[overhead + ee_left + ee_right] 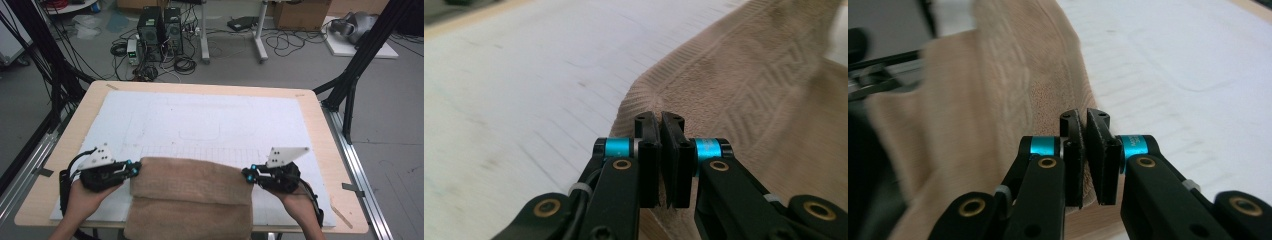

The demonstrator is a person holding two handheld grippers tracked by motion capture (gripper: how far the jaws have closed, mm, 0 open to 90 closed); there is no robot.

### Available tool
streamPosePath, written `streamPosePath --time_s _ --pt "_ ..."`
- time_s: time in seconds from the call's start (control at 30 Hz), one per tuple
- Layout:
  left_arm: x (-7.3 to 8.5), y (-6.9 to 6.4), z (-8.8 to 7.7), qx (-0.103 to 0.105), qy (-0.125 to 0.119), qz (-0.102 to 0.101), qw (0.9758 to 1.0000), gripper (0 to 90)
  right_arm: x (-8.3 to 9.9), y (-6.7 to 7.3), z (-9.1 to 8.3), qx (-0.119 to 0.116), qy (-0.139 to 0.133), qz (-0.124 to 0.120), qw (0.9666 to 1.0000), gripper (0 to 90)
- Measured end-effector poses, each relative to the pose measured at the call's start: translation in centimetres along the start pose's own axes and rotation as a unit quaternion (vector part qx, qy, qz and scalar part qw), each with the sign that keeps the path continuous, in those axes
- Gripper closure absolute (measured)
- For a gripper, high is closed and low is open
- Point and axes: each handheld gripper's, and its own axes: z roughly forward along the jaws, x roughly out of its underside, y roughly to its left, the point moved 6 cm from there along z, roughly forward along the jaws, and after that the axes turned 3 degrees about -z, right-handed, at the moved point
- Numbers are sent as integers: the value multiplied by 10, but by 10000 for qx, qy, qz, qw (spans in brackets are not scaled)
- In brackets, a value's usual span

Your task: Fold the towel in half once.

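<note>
A tan towel (190, 192) with a key-pattern band lies at the near edge of the white board (210, 125), its front part hanging over the table edge. My left gripper (136, 169) is shut on the towel's left corner (644, 100), held a little above the board. My right gripper (246, 175) is shut on the towel's right corner (1058, 95), also lifted. In both gripper views the black pads (646, 150) (1073, 150) pinch the cloth edge between them. The towel (973, 100) sags between the two grippers.
The white board covers most of the wooden table (320, 135). Black frame legs (355, 75) stand at the right and left of the table. Computer towers (160, 30) and cables lie on the floor beyond the far edge.
</note>
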Motion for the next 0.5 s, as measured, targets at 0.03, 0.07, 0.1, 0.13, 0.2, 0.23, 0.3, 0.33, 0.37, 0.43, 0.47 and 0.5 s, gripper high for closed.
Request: streamPosePath --time_s 0.03,0.07,0.1,0.13,0.2,0.23,0.3,0.33,0.37,0.43,0.47,0.5 --pt "6 -6 -4 93 69 54 9999 833 2 9 -1 -158 6 -27 9999 833" --pt "10 -11 -8 181 97 84 9998 790 5 16 -2 -240 53 -51 9997 795" --pt "13 -13 -12 207 92 81 9997 744 8 21 -2 -303 80 -72 9995 757" --pt "13 -13 -14 158 73 79 9998 708 10 23 -3 -333 69 -47 9994 740" --pt "11 -9 -17 69 40 98 9999 650 13 20 -3 -203 87 -20 9998 704" --pt "9 -5 -17 9 14 105 9999 640 14 15 -2 -180 62 46 9998 689" --pt "5 4 -12 -123 -35 133 9998 631 16 5 1 -29 63 73 9999 678" --pt "4 9 -8 -171 -52 79 9998 632 17 -1 4 19 57 133 9999 666" --pt "3 15 -3 -243 -54 37 9997 632 18 -8 7 72 57 217 9997 655" --pt "2 26 8 -329 -60 -87 9994 644 23 -22 15 200 136 334 9992 646" --pt "2 31 14 -387 -53 -124 9992 654 25 -28 18 207 103 417 9989 638" --pt "3 36 20 -490 -3 -183 9986 664 27 -33 22 263 92 474 9985 634"
